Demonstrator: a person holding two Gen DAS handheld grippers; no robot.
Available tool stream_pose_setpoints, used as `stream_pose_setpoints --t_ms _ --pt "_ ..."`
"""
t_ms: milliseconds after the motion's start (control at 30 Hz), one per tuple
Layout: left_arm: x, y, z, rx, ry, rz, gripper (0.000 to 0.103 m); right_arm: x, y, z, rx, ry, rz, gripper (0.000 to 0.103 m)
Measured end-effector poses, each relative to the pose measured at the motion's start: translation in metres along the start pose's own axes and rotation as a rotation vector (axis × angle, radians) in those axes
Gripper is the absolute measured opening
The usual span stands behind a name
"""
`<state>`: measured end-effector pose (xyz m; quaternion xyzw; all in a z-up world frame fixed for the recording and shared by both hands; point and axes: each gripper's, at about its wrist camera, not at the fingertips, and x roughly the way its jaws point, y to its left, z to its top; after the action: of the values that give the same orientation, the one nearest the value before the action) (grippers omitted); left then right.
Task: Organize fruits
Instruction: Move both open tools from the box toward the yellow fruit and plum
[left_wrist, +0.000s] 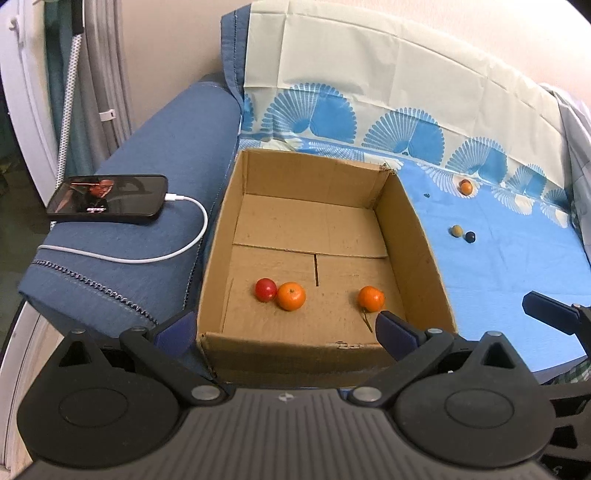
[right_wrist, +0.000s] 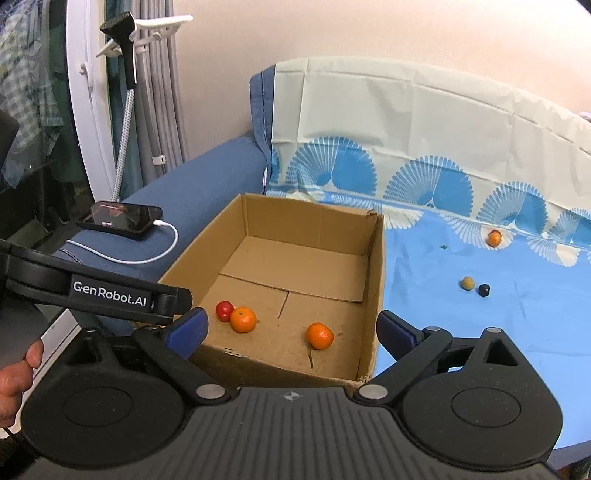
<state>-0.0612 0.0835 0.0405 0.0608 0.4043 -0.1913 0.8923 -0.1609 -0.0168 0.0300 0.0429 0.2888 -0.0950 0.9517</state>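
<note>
Both grippers, left (left_wrist: 284, 328) and right (right_wrist: 291, 330), gape wide and empty at the box's (left_wrist: 413, 236) near rim. Inside, a tomato (left_wrist: 265, 289) touches one orange (left_wrist: 291, 295); another orange (left_wrist: 371, 298) lies apart, with bare floor behind.

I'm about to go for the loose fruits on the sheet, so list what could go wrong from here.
1. The small yellowish fruit and dark fruit lie close together; closing on one may knock the other rolling.
2. The orange fruit lies far back by the draped sheet; that reach is long.
3. The phone rests on the sofa arm beside the box; its cable may snag.
</note>
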Motion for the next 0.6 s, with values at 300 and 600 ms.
stream_pose_setpoints --t_ms 300,600 --pt "-0.018 -0.002 -0.002 0.013 -0.036 0.009 0.103 -0.015 0.002 -0.001 0.006 -0.034 -0.003 0.099" --pt "-0.016 -0.009 0.001 0.023 -0.032 0.012 0.103 -0.013 -0.004 -0.002 0.028 -0.027 -0.010 0.099"
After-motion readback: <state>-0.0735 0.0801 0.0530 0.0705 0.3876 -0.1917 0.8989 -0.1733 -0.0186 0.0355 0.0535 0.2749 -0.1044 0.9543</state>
